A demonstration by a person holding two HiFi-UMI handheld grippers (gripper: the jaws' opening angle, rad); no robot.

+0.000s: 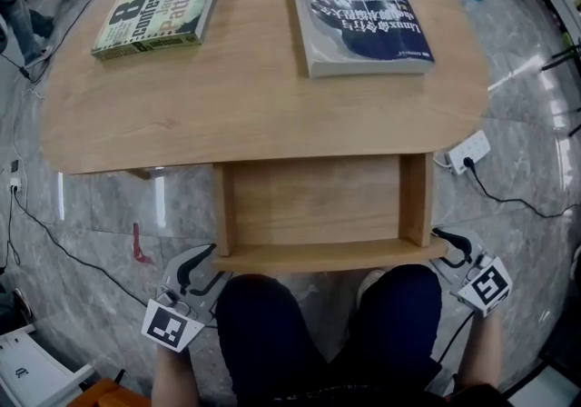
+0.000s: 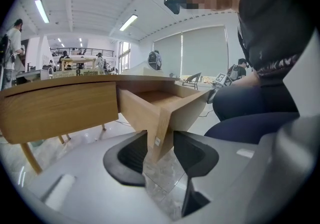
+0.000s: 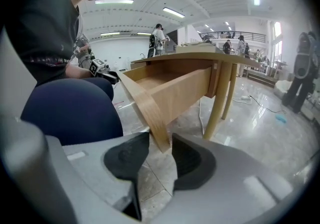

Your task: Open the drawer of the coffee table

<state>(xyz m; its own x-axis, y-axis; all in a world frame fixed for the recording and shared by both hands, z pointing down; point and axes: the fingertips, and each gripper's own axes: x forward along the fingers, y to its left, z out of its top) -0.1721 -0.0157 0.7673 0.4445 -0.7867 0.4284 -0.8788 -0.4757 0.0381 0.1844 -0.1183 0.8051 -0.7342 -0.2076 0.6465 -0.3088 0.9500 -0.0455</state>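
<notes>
Grey left gripper (image 2: 160, 150) and grey right gripper (image 3: 160, 152) each clamp one end of the pale wooden drawer (image 1: 318, 257). It projects from the oval wooden coffee table (image 1: 254, 96) towards the person, its front board spanning both tools.

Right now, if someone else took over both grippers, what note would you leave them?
Left gripper: shut on the left end of the drawer front.
Right gripper: shut on its right end.
Drawer: pulled well out from under the coffee table, toward the person's knees; nothing visible inside. A green book and a blue book lie on the tabletop.
Done: the drawer is open.
Left: probably only to open both grippers and back them away.
</notes>
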